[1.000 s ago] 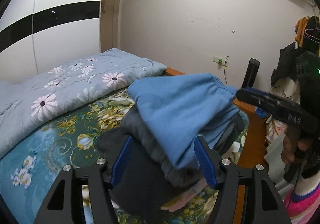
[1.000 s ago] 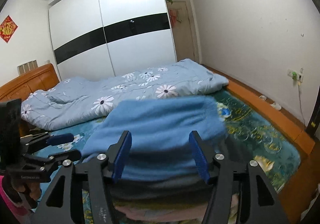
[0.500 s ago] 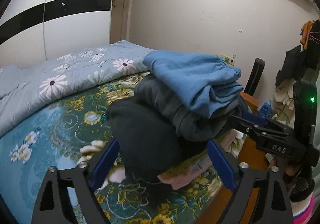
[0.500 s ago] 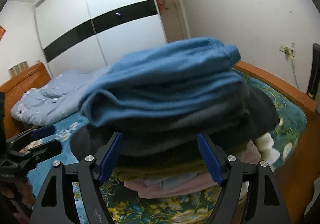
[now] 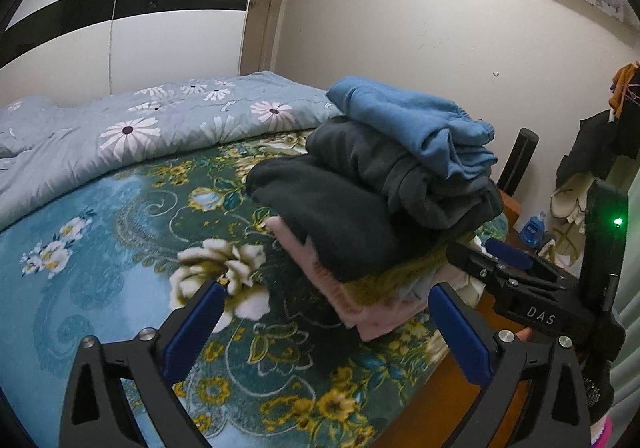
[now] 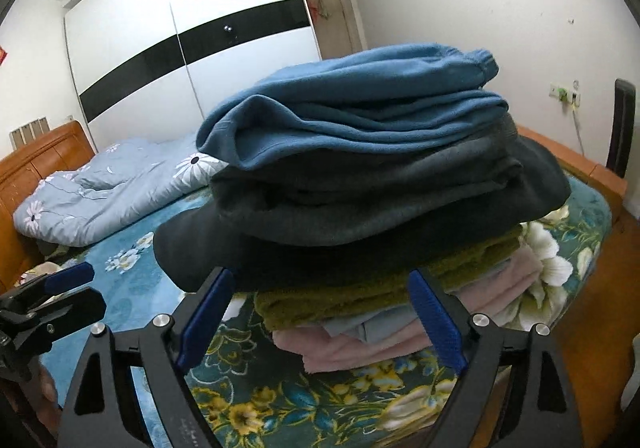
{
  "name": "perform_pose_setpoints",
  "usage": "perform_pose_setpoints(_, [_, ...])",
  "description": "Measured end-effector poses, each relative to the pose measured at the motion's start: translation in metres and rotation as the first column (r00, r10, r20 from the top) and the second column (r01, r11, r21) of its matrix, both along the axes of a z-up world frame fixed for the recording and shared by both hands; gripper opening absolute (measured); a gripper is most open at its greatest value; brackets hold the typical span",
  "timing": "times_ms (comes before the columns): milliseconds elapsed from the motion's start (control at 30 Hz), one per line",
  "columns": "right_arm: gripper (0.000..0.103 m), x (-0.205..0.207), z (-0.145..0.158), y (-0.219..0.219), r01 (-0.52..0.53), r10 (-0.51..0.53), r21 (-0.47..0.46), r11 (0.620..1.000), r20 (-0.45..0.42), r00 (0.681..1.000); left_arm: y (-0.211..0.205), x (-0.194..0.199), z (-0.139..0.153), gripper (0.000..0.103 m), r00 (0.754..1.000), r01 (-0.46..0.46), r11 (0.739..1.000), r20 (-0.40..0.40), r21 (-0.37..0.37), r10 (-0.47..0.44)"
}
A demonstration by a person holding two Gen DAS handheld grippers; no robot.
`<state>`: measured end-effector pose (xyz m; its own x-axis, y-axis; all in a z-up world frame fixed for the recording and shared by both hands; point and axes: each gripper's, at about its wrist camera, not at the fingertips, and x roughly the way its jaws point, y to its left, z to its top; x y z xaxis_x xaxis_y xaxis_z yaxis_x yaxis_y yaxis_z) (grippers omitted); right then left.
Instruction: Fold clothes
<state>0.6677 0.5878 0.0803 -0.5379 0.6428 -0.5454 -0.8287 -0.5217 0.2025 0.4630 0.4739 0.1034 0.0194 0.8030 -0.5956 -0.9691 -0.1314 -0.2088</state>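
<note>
While both have just been opening, left tool (image 5: 326,332) and right tool (image 6: 320,322) gape empty before the clothes stack (image 6: 360,184).

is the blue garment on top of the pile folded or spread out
Folded. The blue garment lies in stacked layers atop the pile of clothes, with fold edges showing at its side.
</note>
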Motion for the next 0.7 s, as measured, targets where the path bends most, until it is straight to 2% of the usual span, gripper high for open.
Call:
perform_pose_setpoints(233, [0.090,-0.003,0.001,-0.023,0.073,-0.075,0.047,0.996,0.061,0.995,-0.015,-0.008,-0.006,0.103,1.000,-0.007,1.000,0.021,0.002,0.006])
perform_pose_setpoints(333, [0.090,0.000,0.003,-0.030,0.088,-0.090,0.053,0.995,0.038,0.995,-0.023,-0.006,-0.006,0.103,1.000,0.002,1.000,0.022,0.017,-0.002])
perform_pose_setpoints(567, [0.090,0.000,0.001,-0.042,0.133,-0.135,0.029,0.991,0.045,0.990,-0.036,0.003,-0.003,0.103,0.994,-0.066,0.998,-0.081,0.015,0.067])
perform_pose_setpoints(700, [0.090,-0.001,0.001,-0.049,0.146,-0.147,0.029,0.989,0.043,0.988,-0.042,0.003,-0.003,0.103,0.996,-0.060,0.998,-0.060,0.014,0.060])
